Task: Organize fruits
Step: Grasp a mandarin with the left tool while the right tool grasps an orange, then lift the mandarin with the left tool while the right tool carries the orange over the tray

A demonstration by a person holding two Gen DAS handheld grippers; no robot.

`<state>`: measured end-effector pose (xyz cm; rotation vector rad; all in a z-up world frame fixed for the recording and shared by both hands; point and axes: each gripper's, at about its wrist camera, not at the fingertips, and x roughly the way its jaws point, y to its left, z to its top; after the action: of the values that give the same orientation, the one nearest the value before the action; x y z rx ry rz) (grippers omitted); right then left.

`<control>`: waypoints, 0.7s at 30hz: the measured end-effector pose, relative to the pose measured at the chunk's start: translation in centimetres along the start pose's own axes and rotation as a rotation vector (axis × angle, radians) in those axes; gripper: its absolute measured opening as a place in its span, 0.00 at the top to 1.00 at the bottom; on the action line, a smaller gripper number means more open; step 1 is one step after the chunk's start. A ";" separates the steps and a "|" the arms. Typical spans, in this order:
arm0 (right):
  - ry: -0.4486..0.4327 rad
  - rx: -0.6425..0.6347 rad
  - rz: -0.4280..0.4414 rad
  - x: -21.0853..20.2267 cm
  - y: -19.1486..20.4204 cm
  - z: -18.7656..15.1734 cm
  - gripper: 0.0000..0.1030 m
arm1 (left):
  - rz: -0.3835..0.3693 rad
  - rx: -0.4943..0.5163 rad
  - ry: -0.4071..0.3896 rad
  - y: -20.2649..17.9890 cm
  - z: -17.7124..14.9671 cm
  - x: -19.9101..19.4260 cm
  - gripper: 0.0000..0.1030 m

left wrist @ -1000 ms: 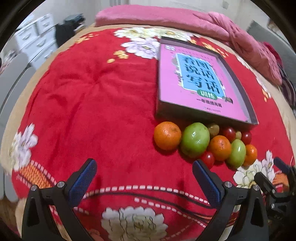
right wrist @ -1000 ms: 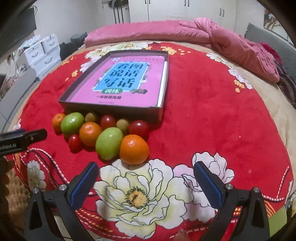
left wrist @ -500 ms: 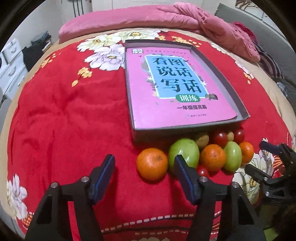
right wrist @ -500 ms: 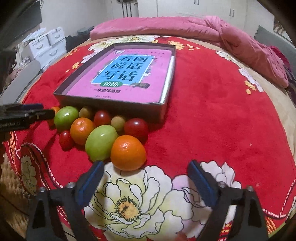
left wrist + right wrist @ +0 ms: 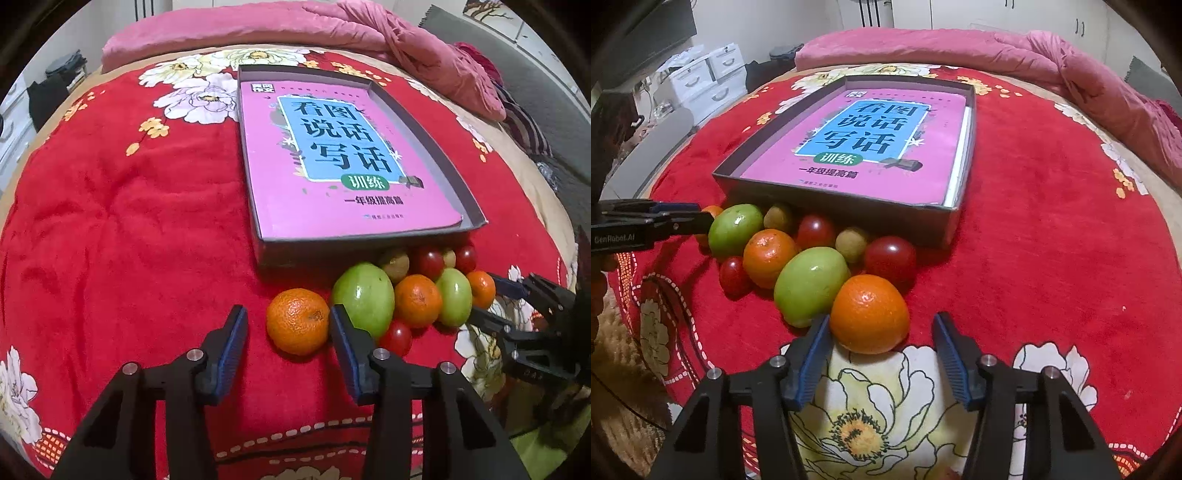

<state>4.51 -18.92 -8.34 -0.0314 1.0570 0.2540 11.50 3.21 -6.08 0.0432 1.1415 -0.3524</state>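
Note:
A cluster of fruits lies on the red floral blanket [image 5: 110,229] in front of a grey cardboard tray [image 5: 458,181] that holds a pink book [image 5: 332,155]. My left gripper [image 5: 288,332] is open around an orange [image 5: 297,321] at the cluster's left end, next to a green fruit [image 5: 364,295]. My right gripper [image 5: 881,345] is open around another orange [image 5: 870,314] at the cluster's right end, beside a green fruit [image 5: 810,286]. Small red tomatoes [image 5: 890,258] and olive-coloured fruits [image 5: 851,243] lie behind. Neither orange is gripped.
The tray [image 5: 945,221] stands just behind the fruits. A pink quilt [image 5: 997,51] lies bunched at the bed's far side. White drawers [image 5: 709,81] stand off the bed to the left. The left gripper's body [image 5: 646,225] reaches in from the left.
Both grippers have moved forward to the fruit cluster and narrowed their jaws, each now straddling an orange at opposite ends.

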 end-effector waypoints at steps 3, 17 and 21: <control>0.005 0.013 0.022 0.2 -0.4 0.0 0.45 | -0.023 -0.003 0.017 0.3 0.1 0.3 0.54; -0.022 0.055 0.103 -0.2 -1.2 0.1 0.60 | -0.171 -0.128 0.047 2.0 0.6 1.4 0.65; -0.056 0.083 0.113 -1.7 -1.6 0.2 0.60 | -0.204 -0.170 0.015 2.3 0.3 0.5 0.65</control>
<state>4.26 -20.81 -6.94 0.1093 1.0140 0.3110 12.65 5.16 -6.73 -0.2217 1.1906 -0.4350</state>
